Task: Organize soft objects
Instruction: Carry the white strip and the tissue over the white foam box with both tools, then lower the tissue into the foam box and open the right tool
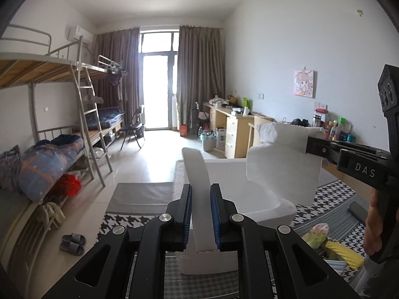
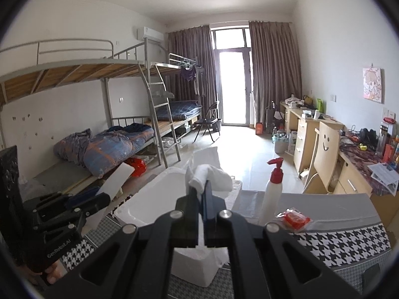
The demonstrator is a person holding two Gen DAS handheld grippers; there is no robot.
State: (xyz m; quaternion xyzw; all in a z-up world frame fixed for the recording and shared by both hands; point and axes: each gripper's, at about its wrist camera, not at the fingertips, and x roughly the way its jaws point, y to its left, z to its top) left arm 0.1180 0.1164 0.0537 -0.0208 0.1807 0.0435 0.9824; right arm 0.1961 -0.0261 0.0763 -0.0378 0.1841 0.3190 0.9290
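A white foam box stands on the houndstooth table cloth; it also shows in the right wrist view. My left gripper is shut on a flat white foam strip that sticks up over the box; the strip also shows in the right wrist view. My right gripper is shut on a thin white foam sheet, held crumpled above the box. In the left wrist view the sheet hangs from the right gripper.
A white pump bottle with red top and a red packet sit on the table. Yellow and green soft items lie at the table's right. Desks, a chair and bunk beds surround the table.
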